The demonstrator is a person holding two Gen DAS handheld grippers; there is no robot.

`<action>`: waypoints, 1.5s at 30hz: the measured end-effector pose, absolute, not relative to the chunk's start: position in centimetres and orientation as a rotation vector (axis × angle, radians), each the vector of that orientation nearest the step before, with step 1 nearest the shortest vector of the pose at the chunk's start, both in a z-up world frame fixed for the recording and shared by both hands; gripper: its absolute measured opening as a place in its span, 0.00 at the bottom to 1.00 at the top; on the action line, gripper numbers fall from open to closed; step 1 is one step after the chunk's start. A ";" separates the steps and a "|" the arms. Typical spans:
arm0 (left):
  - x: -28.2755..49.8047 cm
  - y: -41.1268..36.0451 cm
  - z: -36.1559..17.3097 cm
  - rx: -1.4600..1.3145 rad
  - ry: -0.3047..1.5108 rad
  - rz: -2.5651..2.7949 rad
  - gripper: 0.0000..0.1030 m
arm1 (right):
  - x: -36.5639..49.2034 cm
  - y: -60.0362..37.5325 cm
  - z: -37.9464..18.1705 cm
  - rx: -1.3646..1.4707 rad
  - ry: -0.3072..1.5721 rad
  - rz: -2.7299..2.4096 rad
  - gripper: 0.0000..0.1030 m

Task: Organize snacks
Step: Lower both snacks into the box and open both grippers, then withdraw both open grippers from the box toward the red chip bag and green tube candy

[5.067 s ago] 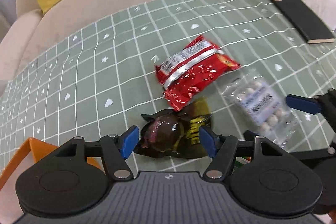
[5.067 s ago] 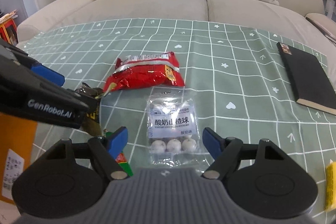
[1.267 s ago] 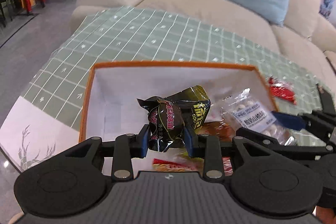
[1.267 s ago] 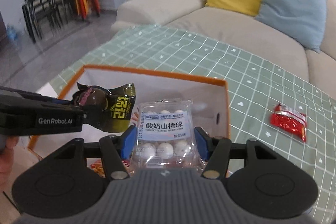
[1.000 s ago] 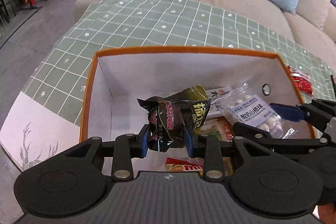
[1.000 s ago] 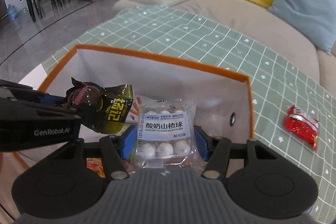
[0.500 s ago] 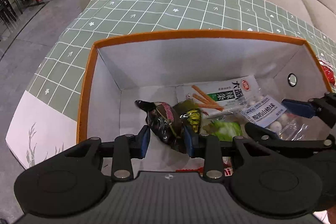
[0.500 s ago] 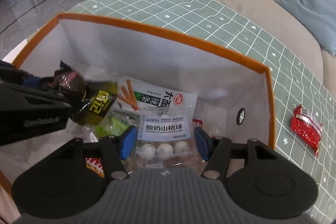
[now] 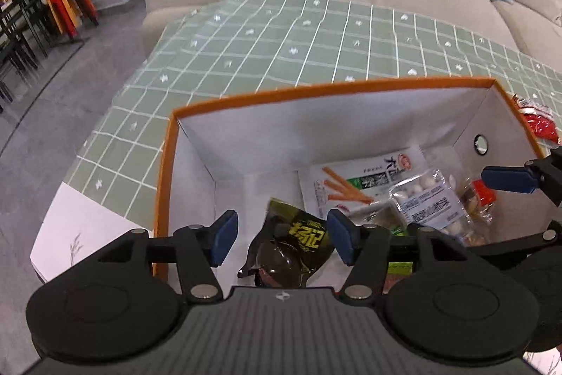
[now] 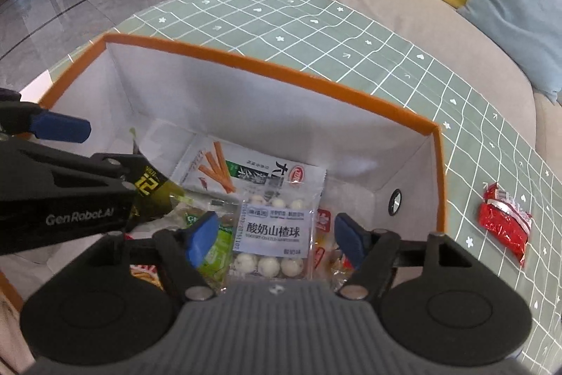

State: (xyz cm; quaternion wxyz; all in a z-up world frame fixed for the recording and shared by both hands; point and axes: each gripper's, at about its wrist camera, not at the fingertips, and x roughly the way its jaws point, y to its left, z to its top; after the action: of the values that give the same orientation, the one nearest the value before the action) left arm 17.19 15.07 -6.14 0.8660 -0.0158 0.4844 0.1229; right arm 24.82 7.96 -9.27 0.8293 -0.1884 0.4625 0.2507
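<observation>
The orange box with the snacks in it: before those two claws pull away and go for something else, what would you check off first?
1. Left gripper open, dark snack pack released: ok.
2. Right gripper open around the clear pack of white balls: ok.
3. Both packs fully settled inside the orange box: cannot tell, though both lie below the rim.
4. Red packet put away: not ok, it lies on the green tablecloth outside the box.
5. The two grippers apart from each other: ok.
</observation>
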 end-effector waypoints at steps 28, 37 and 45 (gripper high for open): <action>10.2 9.8 -0.7 -0.047 0.729 0.178 0.68 | 16.3 -0.6 -1.8 -0.257 0.707 0.389 0.91; 8.7 7.6 -0.5 -0.055 0.691 0.126 0.68 | 13.6 -5.3 -1.7 -0.179 0.676 0.276 0.91; 7.9 3.9 -1.3 -0.026 0.692 0.020 0.68 | 12.1 -9.7 -2.5 -0.135 0.693 0.220 0.91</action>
State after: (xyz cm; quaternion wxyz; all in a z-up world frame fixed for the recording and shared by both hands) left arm 7.93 3.92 -1.26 0.9406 -0.0129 0.3390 0.0100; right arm 12.06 -9.65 -2.52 0.9324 -0.0659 0.3388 0.1074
